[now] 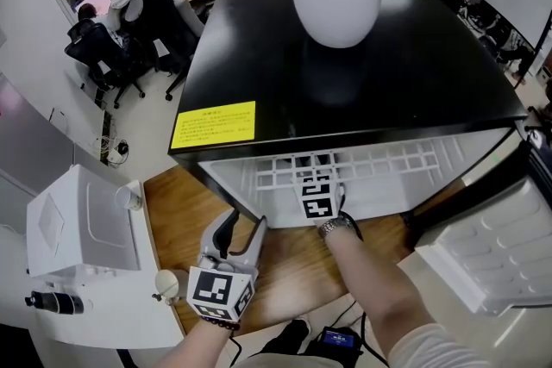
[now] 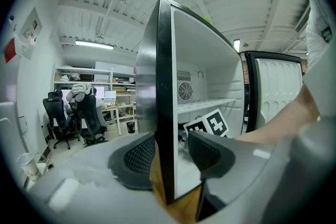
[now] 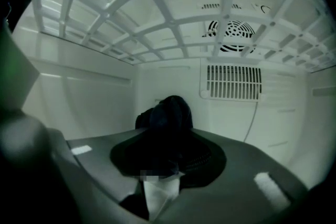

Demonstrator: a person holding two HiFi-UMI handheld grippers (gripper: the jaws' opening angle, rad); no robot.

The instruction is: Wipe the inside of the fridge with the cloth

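Left gripper point(image 1: 243, 227) hovers at about 7 o'clock of the black-topped compact fridge point(image 1: 371, 82) in the head view, just off its front left corner above the brown wooden board point(image 1: 285, 271). Its two dark meshed pads stand wide apart and grip nothing; in its own view the front edge of the fridge's left wall runs up in line with the gap, with neither pad pressing on it. Further right, the right gripper point(image 3: 167, 157) reaches into the open front at 6 o'clock of the fridge, under the white plastic lattice shelf point(image 1: 384, 161), with only its marker cube and the wrist showing from above. Its jaws are closed onto the dark, bunched fabric cloth point(image 3: 169, 120), which bulges out past the tips and has a pale tag hanging below. The cloth is thus inside the lower compartment, facing the white back wall, with the round fan vent point(image 3: 234, 35) at 1 o'clock of it and the slotted white grille point(image 3: 233, 82) at 2 o'clock; whether it touches any surface cannot be told. At 4 o'clock of the fridge the white-lined door point(image 1: 492, 250) stands open. I judge the wiping to be under way in the lower compartment, with the door open and the cloth gripped and inside. No surface shows streaks or dirt, so how much is covered is unclear; the side walls, shelf and door liner may be left.
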